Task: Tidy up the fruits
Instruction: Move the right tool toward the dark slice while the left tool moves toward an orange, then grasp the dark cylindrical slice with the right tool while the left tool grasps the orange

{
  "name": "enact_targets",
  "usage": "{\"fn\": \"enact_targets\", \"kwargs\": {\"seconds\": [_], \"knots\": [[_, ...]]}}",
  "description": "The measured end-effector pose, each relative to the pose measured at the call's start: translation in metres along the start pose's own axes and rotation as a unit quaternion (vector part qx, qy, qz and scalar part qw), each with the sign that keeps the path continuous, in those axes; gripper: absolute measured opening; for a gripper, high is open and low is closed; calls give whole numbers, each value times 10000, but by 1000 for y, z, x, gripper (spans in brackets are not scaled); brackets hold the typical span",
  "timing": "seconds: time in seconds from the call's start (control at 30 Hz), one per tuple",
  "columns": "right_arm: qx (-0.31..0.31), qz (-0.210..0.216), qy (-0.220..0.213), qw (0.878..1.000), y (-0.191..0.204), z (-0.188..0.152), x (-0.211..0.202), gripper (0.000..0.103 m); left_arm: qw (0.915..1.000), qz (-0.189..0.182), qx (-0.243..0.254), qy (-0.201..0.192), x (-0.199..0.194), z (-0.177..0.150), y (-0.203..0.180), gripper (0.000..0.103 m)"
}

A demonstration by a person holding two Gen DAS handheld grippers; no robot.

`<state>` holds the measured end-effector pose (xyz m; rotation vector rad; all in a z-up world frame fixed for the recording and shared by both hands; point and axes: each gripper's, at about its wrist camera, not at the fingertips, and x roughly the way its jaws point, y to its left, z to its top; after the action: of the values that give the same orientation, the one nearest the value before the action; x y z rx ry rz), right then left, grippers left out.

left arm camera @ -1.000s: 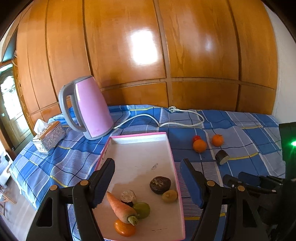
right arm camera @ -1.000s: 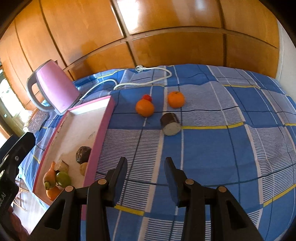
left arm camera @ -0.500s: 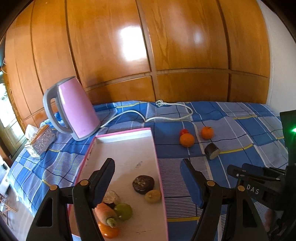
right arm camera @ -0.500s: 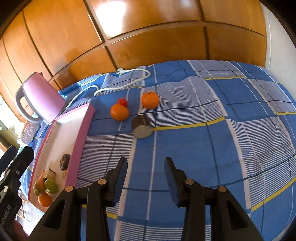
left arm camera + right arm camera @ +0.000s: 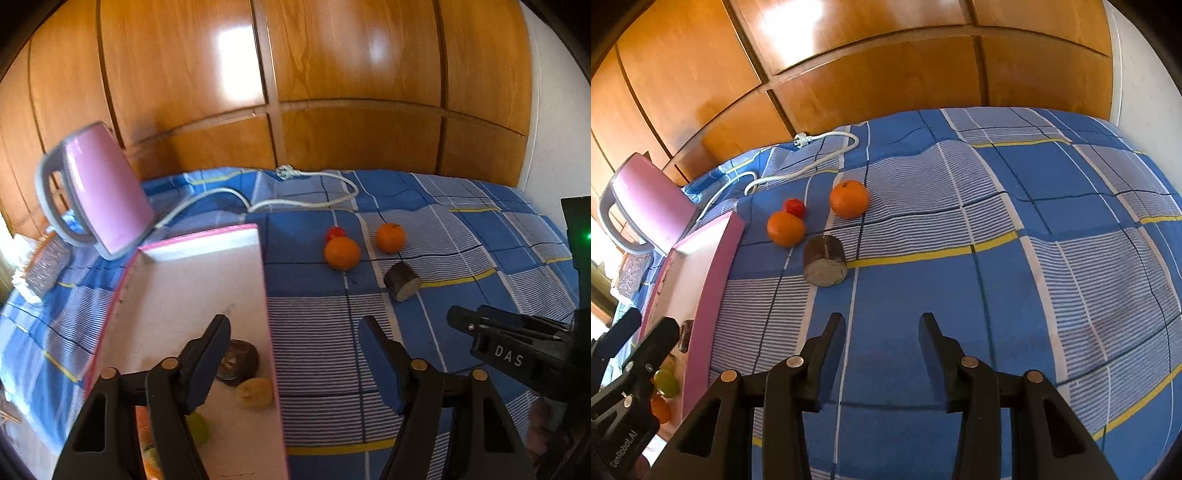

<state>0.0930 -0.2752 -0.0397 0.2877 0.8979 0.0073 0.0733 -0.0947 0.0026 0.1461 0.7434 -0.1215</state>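
Fruit lay loose at twelve o'clock, so we kept right gripper (image 5: 882, 334) and left gripper (image 5: 295, 341) unclenched, empty, left narrowing, probably approaching the dark stub (image 5: 825, 260).

Glossy wood-panelled wall (image 5: 332, 74) rises behind a blue checked bedspread (image 5: 1034, 295), daylight glinting.

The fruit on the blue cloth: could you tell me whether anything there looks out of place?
Yes. Two oranges, a small red fruit and a dark cut piece lie loose on the cloth, outside the pink tray holding the rest.
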Motion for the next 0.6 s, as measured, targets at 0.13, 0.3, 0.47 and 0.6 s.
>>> {"fn": "enact_targets", "kwargs": {"seconds": [0.13,0.3,0.47,0.6], "knots": [[-132,69,10,9999,4,6,5,42,9996,-215,-69,142,11,3,0,53],[-315,238,50,9992,15,14,14,42,9990,-389,-197,119,16,9,3,50],[-614,348,15,9975,34,24,25,48,9985,-435,-322,110,21,17,8,50],[-849,189,69,9962,44,30,44,48,9977,-558,-375,125,28,28,9,50]]}}
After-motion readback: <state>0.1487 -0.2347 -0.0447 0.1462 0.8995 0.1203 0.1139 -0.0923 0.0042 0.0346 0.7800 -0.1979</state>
